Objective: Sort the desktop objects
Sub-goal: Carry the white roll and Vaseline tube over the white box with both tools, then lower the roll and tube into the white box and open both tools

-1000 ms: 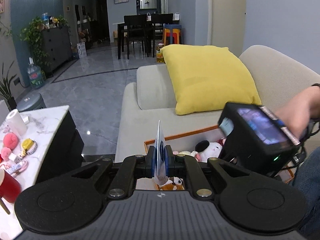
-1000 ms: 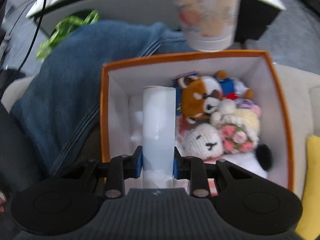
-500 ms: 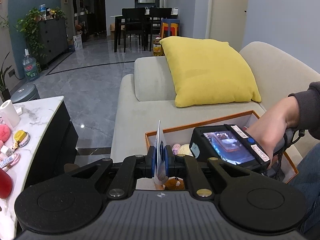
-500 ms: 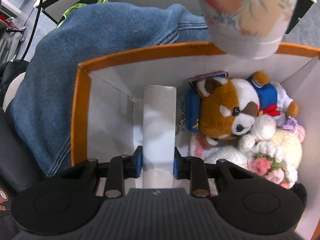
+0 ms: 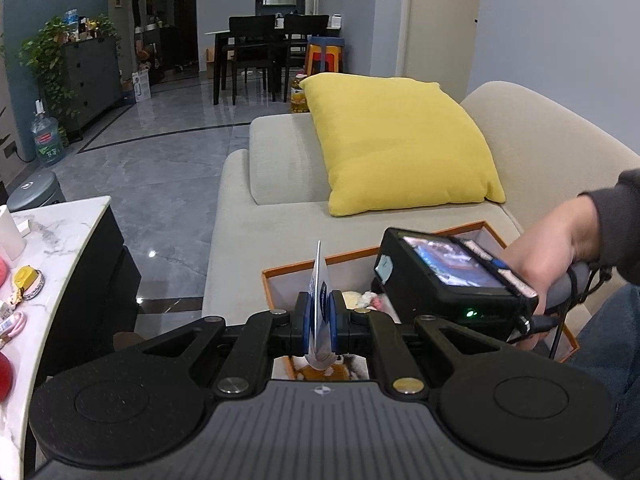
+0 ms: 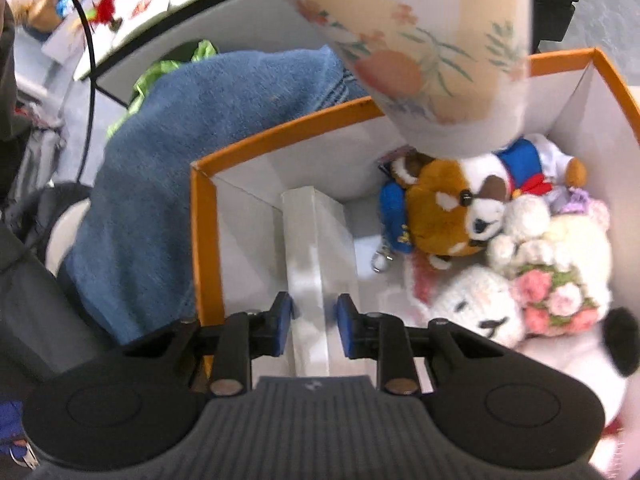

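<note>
My left gripper (image 5: 319, 326) is shut on a thin white and blue card (image 5: 319, 280), held upright over the near edge of the orange box (image 5: 304, 270) on the sofa. My right gripper (image 6: 314, 314) hangs over the left part of the same orange box (image 6: 204, 216) with its jaws open. A white rectangular block (image 6: 316, 248) lies in the box between the open jaws, apart from both pads. Plush toys (image 6: 452, 216) fill the right part of the box. The right gripper's body (image 5: 448, 280) shows in the left wrist view.
A floral paper cup (image 6: 420, 52) hangs blurred above the box's far side. A jeans-clad leg (image 6: 192, 152) lies beside the box's left wall. A yellow cushion (image 5: 396, 144) rests on the sofa. A marble table (image 5: 60, 240) with small items stands at the left.
My right gripper has opened and let go of the white block, which now lies in the box. The left gripper still holds the card and has shifted a little towards the box.
</note>
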### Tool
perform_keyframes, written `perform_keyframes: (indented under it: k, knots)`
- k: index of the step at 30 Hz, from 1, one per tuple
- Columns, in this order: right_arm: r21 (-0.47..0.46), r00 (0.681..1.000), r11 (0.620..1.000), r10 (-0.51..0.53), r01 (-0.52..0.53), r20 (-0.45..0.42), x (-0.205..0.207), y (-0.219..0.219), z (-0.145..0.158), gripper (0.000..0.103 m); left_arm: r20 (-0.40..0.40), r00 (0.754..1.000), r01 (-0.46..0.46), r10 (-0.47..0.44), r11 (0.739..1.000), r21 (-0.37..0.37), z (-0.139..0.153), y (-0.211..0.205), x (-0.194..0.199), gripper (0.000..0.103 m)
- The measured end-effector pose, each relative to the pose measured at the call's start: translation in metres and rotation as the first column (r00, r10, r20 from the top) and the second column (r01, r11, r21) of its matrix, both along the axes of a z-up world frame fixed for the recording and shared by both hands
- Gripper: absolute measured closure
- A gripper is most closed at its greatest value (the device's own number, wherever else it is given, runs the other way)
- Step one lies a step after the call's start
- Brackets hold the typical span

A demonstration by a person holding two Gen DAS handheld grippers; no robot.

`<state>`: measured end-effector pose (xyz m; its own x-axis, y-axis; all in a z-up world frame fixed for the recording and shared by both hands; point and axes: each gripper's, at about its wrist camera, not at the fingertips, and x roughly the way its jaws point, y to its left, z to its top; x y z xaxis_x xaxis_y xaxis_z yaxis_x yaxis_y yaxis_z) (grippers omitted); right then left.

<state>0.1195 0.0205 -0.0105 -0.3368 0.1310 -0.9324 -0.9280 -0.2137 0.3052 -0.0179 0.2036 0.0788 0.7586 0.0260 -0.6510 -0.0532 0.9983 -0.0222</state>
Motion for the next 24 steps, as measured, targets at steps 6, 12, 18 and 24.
perform_keyframes:
  k: [6,12,18,24]
  knots:
    - [0.027,0.999,0.999,-0.041,0.041,-0.002,0.009,-0.003,0.009,0.074,-0.014,1.000,0.024,-0.024,1.000,-0.013,0.000,-0.012,0.000,0.093]
    - [0.122,0.990,0.989,-0.091,0.078,0.104,0.019,-0.041,0.052,0.072,-0.001,0.997,0.073,-0.073,0.996,-0.044,0.001,-0.034,0.005,0.093]
    - [0.222,0.918,0.927,-0.346,0.303,0.192,0.047,-0.122,0.088,0.072,0.003,0.993,0.121,-0.121,0.983,-0.140,-0.014,-0.070,0.015,0.093]
    - [0.385,0.752,0.731,-0.647,0.564,0.127,0.062,-0.213,0.105,0.066,-0.051,0.995,0.072,-0.083,0.979,-0.193,-0.048,-0.104,0.025,0.093]
